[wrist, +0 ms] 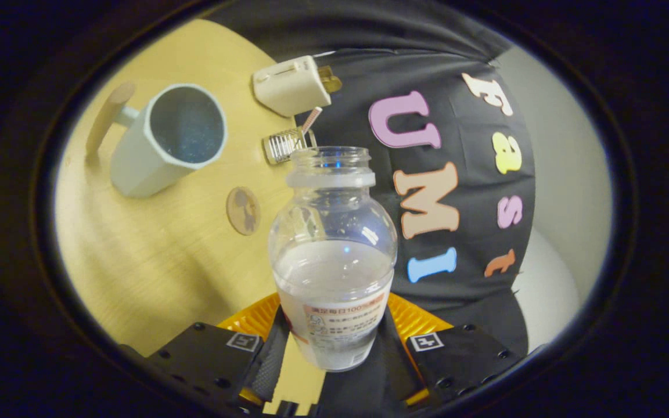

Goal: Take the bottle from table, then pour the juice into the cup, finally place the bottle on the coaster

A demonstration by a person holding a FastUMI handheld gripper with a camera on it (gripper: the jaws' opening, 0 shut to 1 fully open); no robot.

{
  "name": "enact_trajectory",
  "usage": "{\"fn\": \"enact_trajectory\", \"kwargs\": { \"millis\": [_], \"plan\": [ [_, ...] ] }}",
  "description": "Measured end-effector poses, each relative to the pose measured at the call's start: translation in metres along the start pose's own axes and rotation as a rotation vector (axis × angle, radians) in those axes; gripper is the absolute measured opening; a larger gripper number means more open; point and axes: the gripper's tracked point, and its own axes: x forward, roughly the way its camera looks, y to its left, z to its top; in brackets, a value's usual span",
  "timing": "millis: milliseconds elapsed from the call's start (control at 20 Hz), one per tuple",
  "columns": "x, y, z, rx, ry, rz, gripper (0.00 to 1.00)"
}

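A clear uncapped bottle (333,255), about half full of pale liquid and wearing a label low on its body, stands between my fingers. My gripper (334,348) is shut on the bottle, both pads pressing its lower body. The view is tilted, so the wooden table (154,255) slants. Beyond the fingers stands a pale mug (166,139) with a wooden handle; its inside looks dark. A small round brown coaster (244,210) lies on the table between the mug and the bottle.
Farther back on the table sits a cream box-like object (291,86) and a small shiny ribbed container (284,145) with a striped stick in it. The black booth cloth hangs behind the table's far edge, with a pale wall beyond.
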Motion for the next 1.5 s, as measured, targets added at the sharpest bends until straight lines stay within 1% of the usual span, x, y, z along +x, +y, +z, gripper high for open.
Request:
{"fn": "enact_trajectory", "kwargs": {
  "millis": [300, 450, 650, 750, 850, 1000, 1200, 1300, 1500],
  "plan": [
    [0.018, -0.017, -0.014, 0.372, 0.031, 0.013, 0.78],
    [0.027, -0.022, -0.016, 0.550, 0.022, 0.034, 0.78],
    [0.046, -0.017, -0.004, 0.736, -0.017, 0.079, 0.78],
    [0.058, -0.013, 0.004, 0.802, -0.042, 0.101, 0.78],
    [0.068, -0.001, 0.019, 0.866, -0.060, 0.156, 0.78],
    [0.083, 0.007, 0.042, 0.936, -0.107, 0.205, 0.78],
    [0.104, 0.026, 0.078, 1.055, -0.181, 0.295, 0.78],
    [0.114, 0.040, 0.086, 1.082, -0.187, 0.341, 0.78],
    [0.128, 0.066, 0.093, 1.104, -0.186, 0.401, 0.78]
  ]
}}
